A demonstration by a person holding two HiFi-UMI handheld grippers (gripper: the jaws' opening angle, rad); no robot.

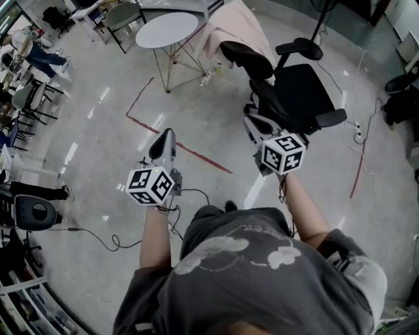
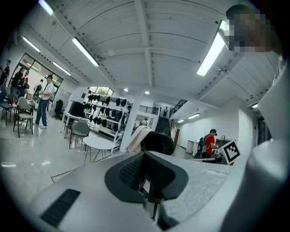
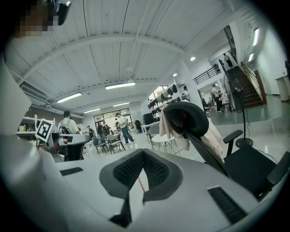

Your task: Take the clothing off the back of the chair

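A pale pink garment (image 1: 237, 31) hangs over the back of a black office chair (image 1: 294, 91) at the upper right of the head view. My right gripper (image 1: 251, 122) hovers just in front of the chair's seat, jaws together and empty. Further left, my left gripper (image 1: 167, 135) hangs over bare floor, also shut and empty. The left gripper view has its gripper (image 2: 144, 154) pointing at the headrest (image 2: 157, 142) with the garment (image 2: 136, 138) behind. In the right gripper view, beyond that gripper (image 3: 143, 152), the garment (image 3: 214, 136) drapes behind the headrest (image 3: 183, 118).
A white round table (image 1: 167, 29) stands left of the chair, a grey chair (image 1: 124, 16) beyond it. Red tape lines (image 1: 196, 154) cross the glossy floor. A power strip (image 1: 358, 131) and cables lie right of the chair. People sit at tables far left.
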